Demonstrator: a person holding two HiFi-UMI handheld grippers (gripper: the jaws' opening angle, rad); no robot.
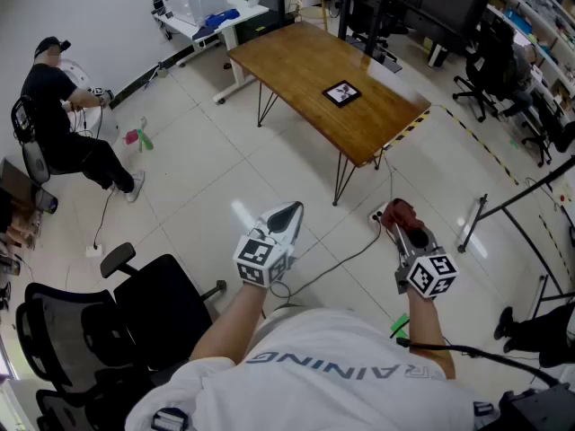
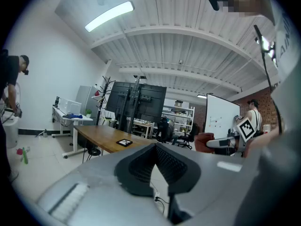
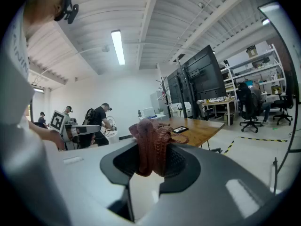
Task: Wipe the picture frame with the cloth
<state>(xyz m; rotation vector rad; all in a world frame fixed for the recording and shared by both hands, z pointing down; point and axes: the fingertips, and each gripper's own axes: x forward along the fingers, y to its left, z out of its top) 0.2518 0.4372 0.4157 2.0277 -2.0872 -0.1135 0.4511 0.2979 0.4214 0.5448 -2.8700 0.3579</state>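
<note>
My right gripper (image 3: 153, 160) clamping a rust-red cloth (image 3: 150, 138), left gripper (image 2: 155, 148) jaws together, empty, picture frame (image 1: 341, 92) on wooden table (image 1: 296, 61), upper centre.

Reddish-brown cloth (image 3: 150, 145), black picture frame (image 1: 341, 92)

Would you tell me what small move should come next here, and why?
Probably step toward the wooden table, carrying the right gripper forward. Its fingers are shut on the cloth, yet the picture frame lies flat on the tabletop well ahead of both grippers, seemingly out of reach for wiping. The left gripper is shut and empty.
</note>
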